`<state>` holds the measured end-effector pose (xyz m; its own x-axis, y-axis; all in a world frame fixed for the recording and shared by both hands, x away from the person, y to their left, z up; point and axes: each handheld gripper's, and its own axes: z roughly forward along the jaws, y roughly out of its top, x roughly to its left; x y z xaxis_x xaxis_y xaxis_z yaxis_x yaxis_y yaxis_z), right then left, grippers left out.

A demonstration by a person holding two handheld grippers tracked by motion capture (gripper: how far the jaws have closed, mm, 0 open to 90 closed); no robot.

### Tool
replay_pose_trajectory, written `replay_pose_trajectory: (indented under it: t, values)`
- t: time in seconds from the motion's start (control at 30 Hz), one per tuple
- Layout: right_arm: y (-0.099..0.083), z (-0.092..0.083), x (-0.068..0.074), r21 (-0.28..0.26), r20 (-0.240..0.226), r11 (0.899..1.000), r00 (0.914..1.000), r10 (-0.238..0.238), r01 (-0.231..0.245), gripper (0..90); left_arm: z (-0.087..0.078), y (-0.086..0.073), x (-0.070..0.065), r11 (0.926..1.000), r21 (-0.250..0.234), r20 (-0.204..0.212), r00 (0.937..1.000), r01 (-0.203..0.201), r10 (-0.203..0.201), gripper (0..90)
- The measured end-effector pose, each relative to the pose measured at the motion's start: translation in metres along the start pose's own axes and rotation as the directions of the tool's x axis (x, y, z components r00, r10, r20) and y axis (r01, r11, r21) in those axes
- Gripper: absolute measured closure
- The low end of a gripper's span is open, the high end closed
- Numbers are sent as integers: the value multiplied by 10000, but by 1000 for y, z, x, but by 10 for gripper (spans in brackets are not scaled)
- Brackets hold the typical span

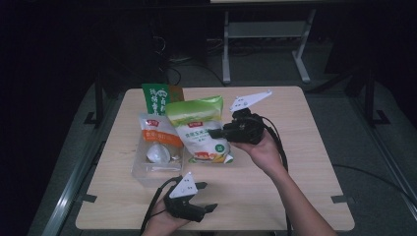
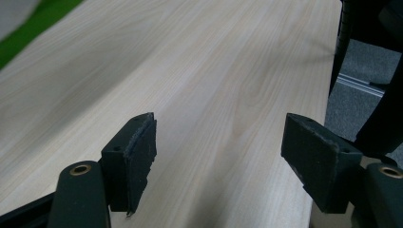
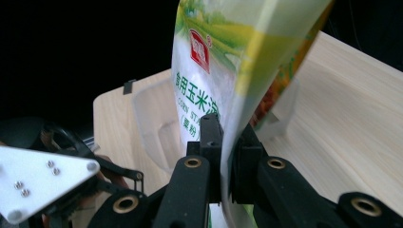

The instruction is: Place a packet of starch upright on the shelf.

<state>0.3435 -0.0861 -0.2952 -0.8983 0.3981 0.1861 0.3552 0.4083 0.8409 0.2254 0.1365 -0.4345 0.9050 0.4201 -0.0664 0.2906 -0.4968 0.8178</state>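
The right gripper [image 1: 220, 132] has its jaws clamped on the right edge of a green-and-white corn starch bag [image 1: 200, 129], pinching the thin film between the two pads; in the right gripper view the bag [image 3: 223, 61] rises from between the closed jaws and tilts to the right. In the high view the bag sits over the middle of the wooden table [image 1: 305, 147], slightly left of centre. Whether its lower edge rests on the tabletop or hangs just above it cannot be told.

Just left of the bag is a clear plastic bin [image 1: 147, 169], open at the top. An orange-and-white pouch [image 1: 156, 132] leans inside it at the far end, and a small white rounded object [image 1: 158, 155] lies lower in the bin. The bag's left side overlaps the bin's right wall in the high view. Behind both, at the far left of the table, a green packet [image 1: 155, 98] stands upright with a brown packet [image 1: 176, 93] just beside it on the right.

The left gripper [image 1: 205, 196] rests low at the near edge of the table, near the bin's near right corner, its jaws spread wide with nothing between them; the left gripper view shows bare wood [image 2: 214, 71] between the pads. The cable of each gripper trails back along the person's forearm.
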Motion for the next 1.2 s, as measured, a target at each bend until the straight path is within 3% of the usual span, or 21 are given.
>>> replay_pose_trajectory:
  t: [0.33, 0.47, 0.73, 1.07, 1.2]
  values:
    - [24, 22, 14, -39, -440, 9994, 9985, -339, 337, 860, 0, -1, -2, 9999, -13, 15, 9999, -154, 154, 269]
    - [32, 41, 19, -33, -796, 9995, 9963, -329, 328, 860, -1, -1, -2, 9999, -116, -1, 10000, -32, 32, 263]
    - [38, 69, 26, 38, -1148, 9992, 9926, -389, 396, 860, -2, -4, -2, 9999, -165, 23, 10000, 50, -50, 255]
    - [47, 115, 32, 255, -1843, 9989, 9822, -352, 406, 860, -1, -6, -4, 9999, -159, 37, 10000, 20, -19, 254]
    - [47, 123, 33, 258, -1899, 9988, 9812, -352, 408, 860, 0, -7, -3, 9999, -146, 72, 10000, 26, -25, 254]
